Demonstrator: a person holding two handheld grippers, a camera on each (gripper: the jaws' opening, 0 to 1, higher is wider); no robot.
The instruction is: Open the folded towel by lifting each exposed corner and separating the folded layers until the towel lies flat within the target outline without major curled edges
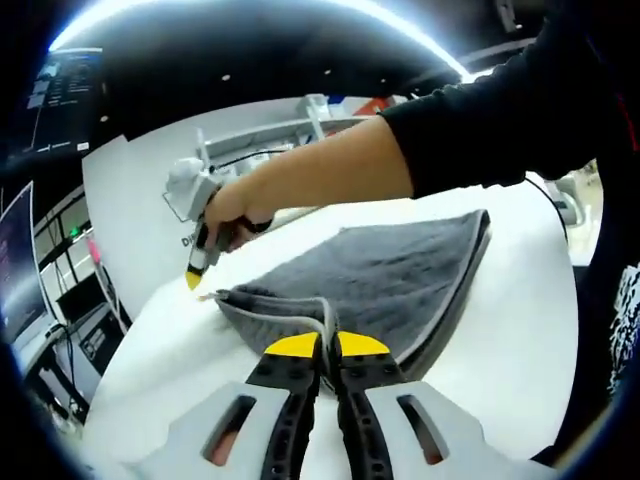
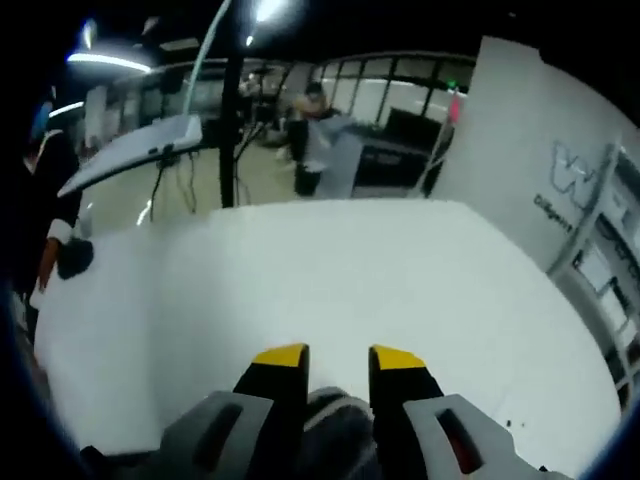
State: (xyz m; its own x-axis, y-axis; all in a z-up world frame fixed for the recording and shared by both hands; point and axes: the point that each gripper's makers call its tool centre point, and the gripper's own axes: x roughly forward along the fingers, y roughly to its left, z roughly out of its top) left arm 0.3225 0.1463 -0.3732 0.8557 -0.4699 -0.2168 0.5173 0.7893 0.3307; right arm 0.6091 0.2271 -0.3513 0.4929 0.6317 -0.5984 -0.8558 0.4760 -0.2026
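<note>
Grey towel (image 1: 385, 275) lies folded on the white desk (image 1: 520, 340), several layers stacked, the fold running along its far right edge and the loose corners toward the near left. In the left gripper view the left claw (image 1: 328, 350) is clenched on the near corner of the towel, the yellow tips pressed together with a light hem of the cloth pinched between them. The right claw (image 1: 197, 272), held in the person's hand (image 1: 232, 208) at the end of a dark sleeve (image 1: 480, 120), reaches to the far left corner; its yellow tip sits just at that corner, but from this angle I cannot tell whether it grips cloth. In the right gripper view the right claw (image 2: 338, 360) has its jaws standing a little apart with a bit of grey towel (image 2: 335, 425) bunched low between them; contact with the pads is not resolved, so grasp unconfirmed. Beyond it, bare desk (image 2: 330, 270). No target outline discernible in either view. Judgement: first unfolding step, both corners of the top layer being taken; the towel is nowhere near flat. Next move calls for confirming the right-hand grip, then lifting both corners together and carrying the top layer over the fold line, keeping the edge taut so it does not curl or drag the lower layers.
</note>
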